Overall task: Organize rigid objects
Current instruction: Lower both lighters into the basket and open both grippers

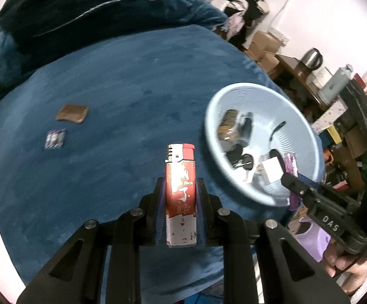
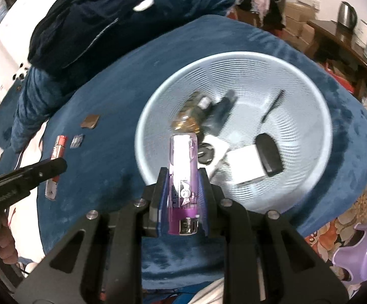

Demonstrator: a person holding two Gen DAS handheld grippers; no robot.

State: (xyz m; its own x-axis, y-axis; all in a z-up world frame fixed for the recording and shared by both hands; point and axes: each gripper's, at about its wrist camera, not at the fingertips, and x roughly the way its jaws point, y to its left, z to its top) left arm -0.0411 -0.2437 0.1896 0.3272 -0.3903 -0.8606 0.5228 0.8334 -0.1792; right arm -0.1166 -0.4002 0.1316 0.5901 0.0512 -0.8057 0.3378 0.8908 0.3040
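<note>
My left gripper (image 1: 180, 185) is shut on a red and white lighter (image 1: 181, 195), held upright above the blue velvet surface (image 1: 132, 88), left of the light blue basket (image 1: 302, 126). My right gripper (image 2: 183, 177) is shut on a purple translucent lighter (image 2: 183, 177) at the near rim of the basket (image 2: 310, 101). The basket holds a black key fob (image 2: 268, 153), a white cube (image 2: 245, 166), keys (image 2: 205, 153), a small glass bottle (image 2: 192, 115) and a black stick (image 2: 272, 106). The left gripper and red lighter (image 2: 56, 162) also show in the right wrist view.
A brown flat piece (image 1: 72, 113) and a small printed packet (image 1: 54, 138) lie on the blue surface at the left. Dark clothing (image 1: 82, 12) is piled at the back. A cluttered wooden shelf (image 1: 335, 96) stands right; a purple stool (image 2: 361, 253) is on the floor.
</note>
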